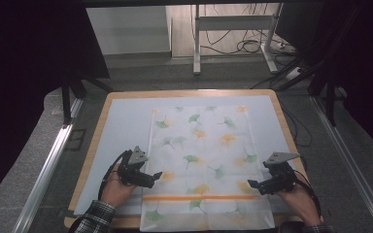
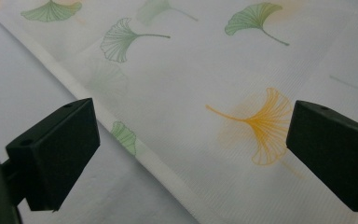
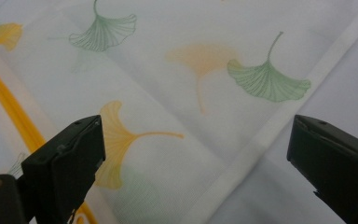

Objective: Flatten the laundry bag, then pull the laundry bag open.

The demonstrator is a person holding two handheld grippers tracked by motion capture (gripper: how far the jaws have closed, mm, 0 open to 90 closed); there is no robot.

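Observation:
A thin white cloth (image 1: 204, 160) printed with green and orange ginkgo leaves and an orange stripe lies flat on the table, its near edge hanging over the front. My left gripper (image 1: 156, 175) is at the cloth's left hem, open, with the hem (image 2: 135, 149) running between its wide-apart jaws and nothing pinched. At the right hem (image 3: 261, 140) my right gripper (image 1: 251, 184) is open too, jaws spread above the cloth. A hand holds each gripper from below.
The table (image 1: 97, 141) has a pale blue-grey top with a wooden rim. Metal rails (image 1: 48, 165) run along both sides. Beyond the far edge stand a frame's legs and loose cables (image 1: 243, 46) on the floor.

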